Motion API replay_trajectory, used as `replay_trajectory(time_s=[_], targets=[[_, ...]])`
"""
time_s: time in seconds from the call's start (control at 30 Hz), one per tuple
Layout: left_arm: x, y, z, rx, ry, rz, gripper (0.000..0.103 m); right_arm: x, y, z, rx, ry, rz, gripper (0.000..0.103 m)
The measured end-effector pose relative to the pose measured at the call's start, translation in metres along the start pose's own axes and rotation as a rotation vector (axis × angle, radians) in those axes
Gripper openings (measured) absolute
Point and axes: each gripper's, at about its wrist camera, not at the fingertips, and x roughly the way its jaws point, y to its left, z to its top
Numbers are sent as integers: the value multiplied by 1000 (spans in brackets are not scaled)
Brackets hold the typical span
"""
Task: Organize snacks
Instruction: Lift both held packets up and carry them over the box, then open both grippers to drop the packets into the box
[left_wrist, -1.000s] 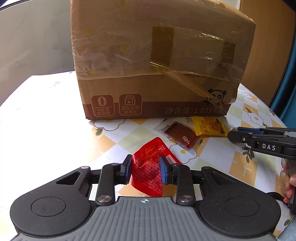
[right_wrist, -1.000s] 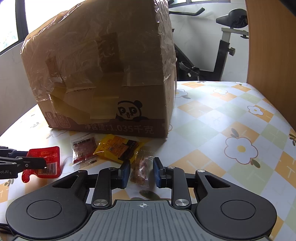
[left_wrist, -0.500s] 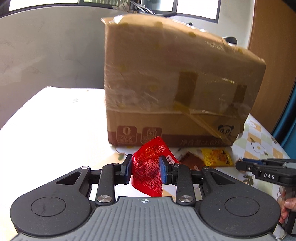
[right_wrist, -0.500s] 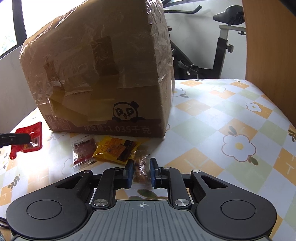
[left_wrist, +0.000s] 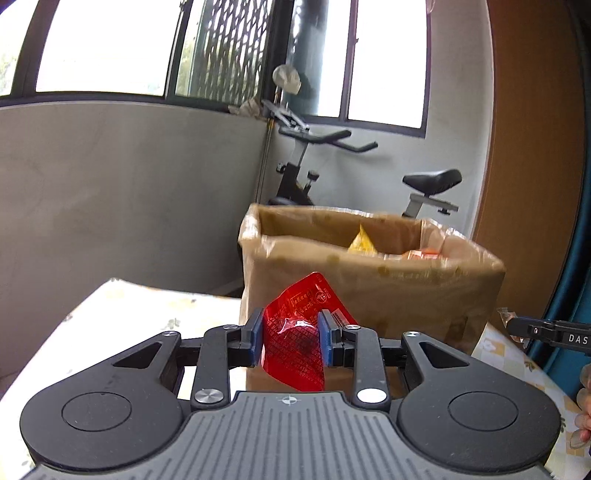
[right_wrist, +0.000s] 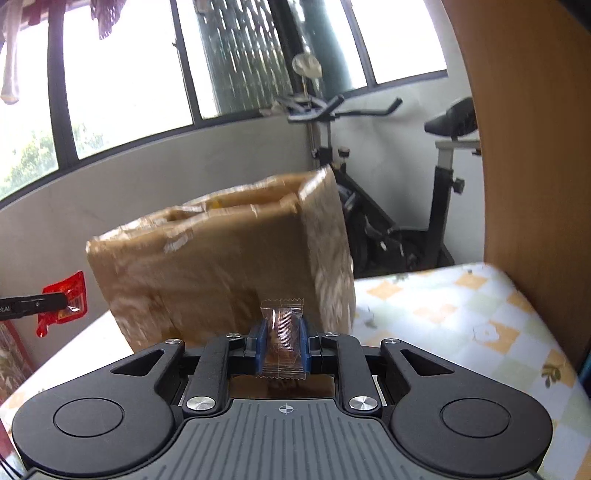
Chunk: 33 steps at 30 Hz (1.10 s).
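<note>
The left hand-held gripper (left_wrist: 290, 341) is clamped on a red snack packet (left_wrist: 295, 343), held in the air before the open cardboard box (left_wrist: 369, 291) on the surface (right_wrist: 461, 314) — other snacks show inside it. The right hand-held gripper (right_wrist: 282, 345), just closed, pinches a clear-wrapped brown snack (right_wrist: 282, 339) near the box's front wall — also off the surface

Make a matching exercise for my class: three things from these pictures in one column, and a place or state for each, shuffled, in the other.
Things:
1. red packet
2. clear-wrapped snack
3. yellow packet

Places:
A. inside the open cardboard box
B. clamped in the left tool
C. clamped in the right tool

Pairs: 1-B, 2-C, 3-A
</note>
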Motion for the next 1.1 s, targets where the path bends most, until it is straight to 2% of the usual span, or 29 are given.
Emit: replay_trajectory(time_s=[0.1, 0.2, 0.3, 0.4, 0.53, 0.6, 0.7, 0.77, 0.83, 0.93, 1.0, 1.1], targets=[[-3, -6, 30, 29, -71, -28, 32, -6, 9, 33, -17, -84, 54, 17], [6, -15, 54, 59, -112, -46, 32, 3, 15, 64, -59, -119, 95, 17], [36, -27, 73, 65, -108, -62, 32, 30, 22, 86, -101, -116, 104, 17], [70, -34, 84, 37, -56, -56, 32, 68, 24, 98, -67, -72, 114, 17], [101, -41, 85, 78, -10, -5, 32, 116, 29, 99, -56, 19, 73, 17], [115, -42, 86, 67, 29, -3, 32, 132, 34, 94, -51, 65, 35, 17], [129, -33, 82, 41, 81, -12, 33, 147, 41, 87, -49, 115, 23, 17], [133, -30, 79, 56, 96, -10, 37, 149, 46, 83, -68, 130, 12, 17], [134, -26, 77, 63, 109, 2, 51, 148, 48, 81, -71, 135, 4, 21], [128, -22, 74, 64, 103, 13, 56, 140, 47, 81, -73, 120, 2, 30], [123, -18, 73, 54, 100, 18, 63, 133, 45, 81, -77, 108, 0, 31], [115, -14, 76, 38, 83, 15, 65, 121, 42, 81, -87, 102, 10, 31]])
